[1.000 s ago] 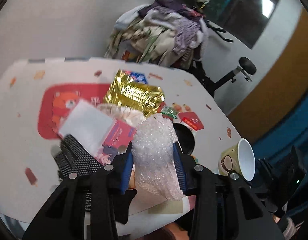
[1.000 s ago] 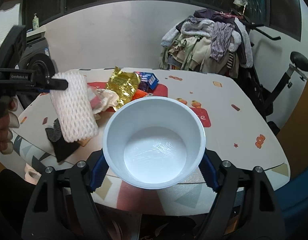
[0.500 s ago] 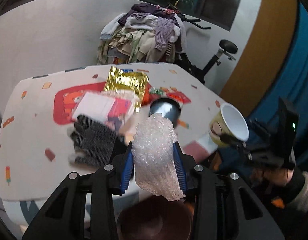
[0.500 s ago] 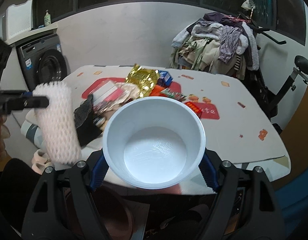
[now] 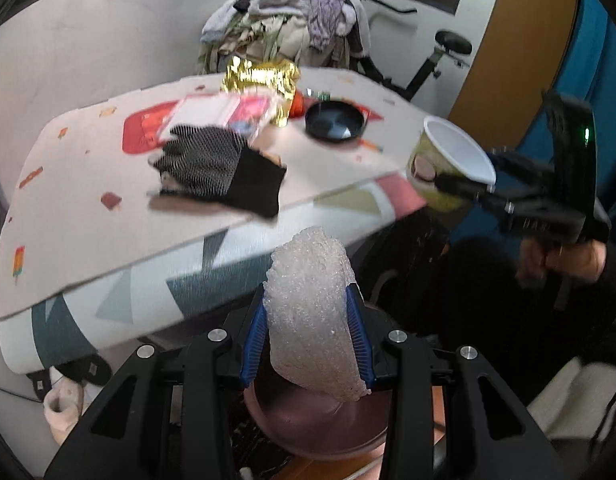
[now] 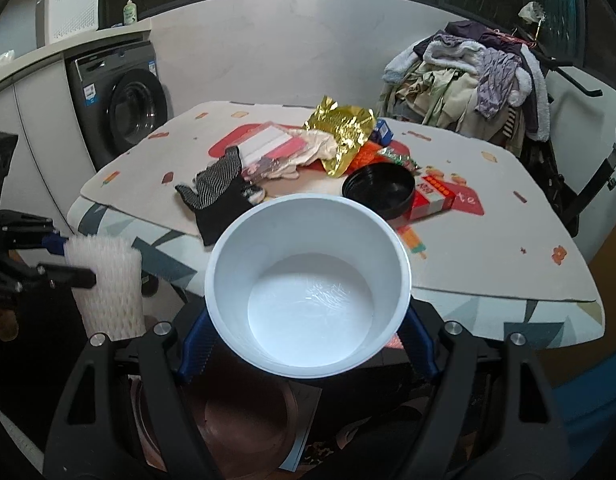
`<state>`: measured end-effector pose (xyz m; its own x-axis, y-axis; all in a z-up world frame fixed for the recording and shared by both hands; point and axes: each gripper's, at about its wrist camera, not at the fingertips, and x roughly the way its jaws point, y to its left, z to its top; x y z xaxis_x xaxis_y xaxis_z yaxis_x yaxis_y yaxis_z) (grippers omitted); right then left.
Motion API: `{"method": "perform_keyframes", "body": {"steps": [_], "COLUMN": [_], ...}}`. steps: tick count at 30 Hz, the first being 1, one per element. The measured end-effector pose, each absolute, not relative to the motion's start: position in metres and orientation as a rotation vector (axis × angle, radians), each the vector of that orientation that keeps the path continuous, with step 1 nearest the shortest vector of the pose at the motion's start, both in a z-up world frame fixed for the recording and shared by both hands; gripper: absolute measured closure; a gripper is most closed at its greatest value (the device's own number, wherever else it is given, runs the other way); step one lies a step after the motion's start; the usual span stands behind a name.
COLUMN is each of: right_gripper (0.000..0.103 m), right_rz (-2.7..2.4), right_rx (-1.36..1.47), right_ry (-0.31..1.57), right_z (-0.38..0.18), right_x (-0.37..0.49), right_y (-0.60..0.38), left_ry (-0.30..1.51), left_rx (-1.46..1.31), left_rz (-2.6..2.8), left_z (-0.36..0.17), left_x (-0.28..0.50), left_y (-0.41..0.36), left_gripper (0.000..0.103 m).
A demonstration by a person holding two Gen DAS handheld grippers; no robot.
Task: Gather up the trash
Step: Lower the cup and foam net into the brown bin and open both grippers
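My left gripper [image 5: 308, 336] is shut on a white foam net sleeve [image 5: 311, 316] and holds it in front of the table's edge, above a brown bin [image 5: 319, 420] on the floor. The sleeve also shows in the right wrist view [image 6: 108, 284]. My right gripper [image 6: 308, 328] is shut on a white paper cup [image 6: 308, 288], its mouth facing the camera; it shows in the left wrist view [image 5: 447, 160] at the right. The bin shows below the cup [image 6: 244, 420]. Trash lies on the table [image 6: 487, 264]: gold foil wrapper [image 6: 343, 132], black lid [image 6: 377, 188], red box [image 6: 431, 196].
A black-and-white glove [image 6: 220, 192] and pink-and-white packets [image 6: 272, 148] lie on the table. A clothes pile [image 6: 467, 80] and an exercise bike [image 5: 439, 56] stand behind it. A washing machine [image 6: 120, 104] stands at the left. Slippers [image 5: 64, 384] lie on the floor.
Both grippers have pulled back from the table and lowered, each still holding its item. The foam sleeve now hangs over the brown bin below the table's edge.
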<state>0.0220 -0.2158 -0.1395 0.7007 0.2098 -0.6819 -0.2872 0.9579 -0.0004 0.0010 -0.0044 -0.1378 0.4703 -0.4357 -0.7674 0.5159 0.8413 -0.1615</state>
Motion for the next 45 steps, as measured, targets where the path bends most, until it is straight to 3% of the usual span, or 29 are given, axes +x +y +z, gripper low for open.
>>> {"method": "perform_keyframes", "body": {"steps": [6,8,10,16,19,37,39,45], "right_gripper": [0.025,0.025,0.025,0.025,0.025,0.024,0.013,0.008], "right_rz": [0.288,0.299,0.309,0.359,0.38,0.504,0.521,0.475], "right_rx": [-0.094,-0.082,-0.064,-0.092,-0.163,-0.326,-0.34,-0.3], "right_ry": [0.77,0.779,0.796,0.841,0.861,1.016,1.03,1.04], "right_z": [-0.153,-0.159,-0.166,-0.187,-0.193,-0.232,-0.234,-0.235], "right_x": [0.023,0.023,0.023,0.018,0.015,0.015,0.015,0.02], "right_y": [-0.216,-0.214,-0.211,-0.183,-0.166,-0.128,-0.125,-0.132], "left_ry": [0.929,0.927,0.917,0.805,0.741,0.765,0.769,0.78], "left_rx": [0.168,0.171,0.173,0.189,0.166,0.039,0.04,0.073], "left_rz": [-0.594,-0.601,-0.599,-0.481,-0.42,-0.3,-0.3,-0.317], "left_z": [-0.161,-0.165,-0.166,-0.152,-0.145,-0.15,-0.151,-0.154], "left_x": [-0.005,-0.007,-0.009,-0.028,-0.034,-0.023,-0.023,-0.022], "left_y": [-0.016,-0.017,-0.017,0.001,0.011,0.037,0.038,0.031], "left_gripper": [0.061,0.052,0.034,0.014,0.009,0.007,0.007,0.007]}}
